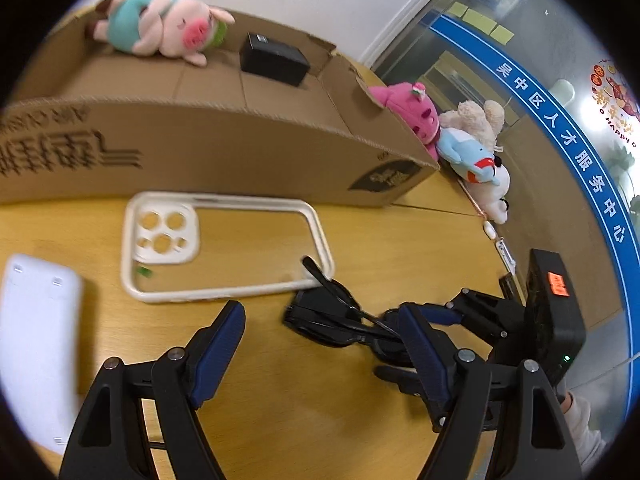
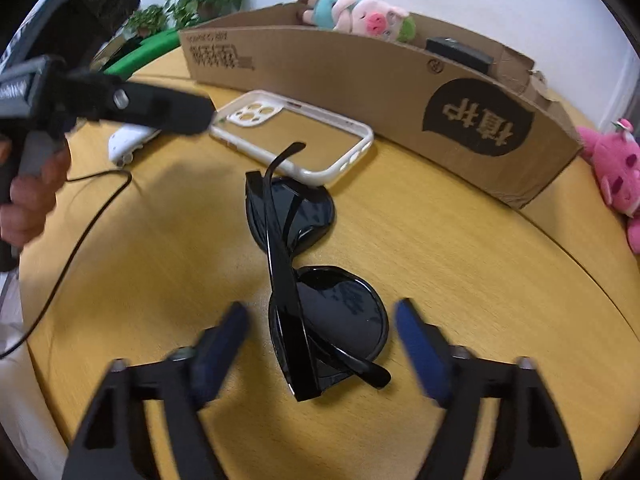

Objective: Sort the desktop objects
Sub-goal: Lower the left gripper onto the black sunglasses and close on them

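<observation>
My right gripper (image 2: pixel 322 354) low over counter (image 2: pixel 460 264), jaws released, straddling near lens of black sunglasses (image 2: pixel 316 280); pads not touching frame. Sunglasses folded, flat on counter, one temple tip over clear phone case (image 2: pixel 292 136). My left gripper (image 1: pixel 322 354) jaws apart, nothing between. Cardboard box (image 2: pixel 360 80) behind, holds pig plush (image 2: pixel 360 12).

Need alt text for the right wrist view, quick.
The right gripper, jaws open, straddles folded black sunglasses lying on a yellow wooden table. Behind them lie a white phone case and a cardboard box holding a plush pig; the left gripper reaches in from the left.
</observation>
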`<state>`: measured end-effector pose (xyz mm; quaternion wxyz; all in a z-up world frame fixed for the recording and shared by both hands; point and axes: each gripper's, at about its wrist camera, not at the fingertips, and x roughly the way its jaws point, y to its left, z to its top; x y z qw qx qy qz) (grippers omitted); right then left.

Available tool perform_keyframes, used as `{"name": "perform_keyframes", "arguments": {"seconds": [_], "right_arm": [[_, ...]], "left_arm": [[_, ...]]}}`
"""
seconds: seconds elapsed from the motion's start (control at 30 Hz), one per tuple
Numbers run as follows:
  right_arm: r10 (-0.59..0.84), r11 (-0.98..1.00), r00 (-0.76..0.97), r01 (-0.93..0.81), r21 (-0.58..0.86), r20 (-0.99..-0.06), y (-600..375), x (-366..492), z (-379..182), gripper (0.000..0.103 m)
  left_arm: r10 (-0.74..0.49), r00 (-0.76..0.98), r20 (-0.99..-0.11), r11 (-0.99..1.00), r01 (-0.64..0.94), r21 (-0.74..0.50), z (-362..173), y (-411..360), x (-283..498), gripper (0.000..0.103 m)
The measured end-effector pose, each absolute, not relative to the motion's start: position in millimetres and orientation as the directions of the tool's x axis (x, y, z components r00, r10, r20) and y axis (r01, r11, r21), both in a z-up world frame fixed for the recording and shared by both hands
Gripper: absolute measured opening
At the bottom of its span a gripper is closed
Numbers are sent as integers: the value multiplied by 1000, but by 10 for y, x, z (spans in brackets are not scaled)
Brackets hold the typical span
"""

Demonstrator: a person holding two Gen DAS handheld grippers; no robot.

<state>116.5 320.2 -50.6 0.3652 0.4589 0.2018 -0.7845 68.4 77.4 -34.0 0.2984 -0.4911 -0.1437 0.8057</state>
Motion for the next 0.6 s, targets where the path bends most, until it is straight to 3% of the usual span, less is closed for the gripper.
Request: {"name": "perform_keyframes", "arguments": {"seconds": [0.03, 0.2, 0.33, 0.43, 0.6], "right_arm": [[-388, -657, -316, 754, 19, -866, 3214, 1176, -500, 56], [-385, -684, -331, 729, 26, -862, 3191, 1245, -493, 55], [-454, -720, -308, 680, 141, -836, 3236, 1261, -481, 55], [-533, -725, -265, 632, 272, -803, 3329, 1243, -475, 55], [-534, -724, -272, 636, 268, -800, 3308, 1352, -470, 55]], "left_arm": [[623, -331, -709, -779, -338, -528, -360, 803, 676, 78], [646, -268, -715, -760, -313, -569, -499, 992, 672, 78], [629, -283, -724, -776, -293, -559, -559, 1038, 716, 77], [634, -286, -719, -773, -274, -572, -573, 1016, 722, 70], [631, -279, -724, -776, -251, -579, -589, 994, 720, 52]]}}
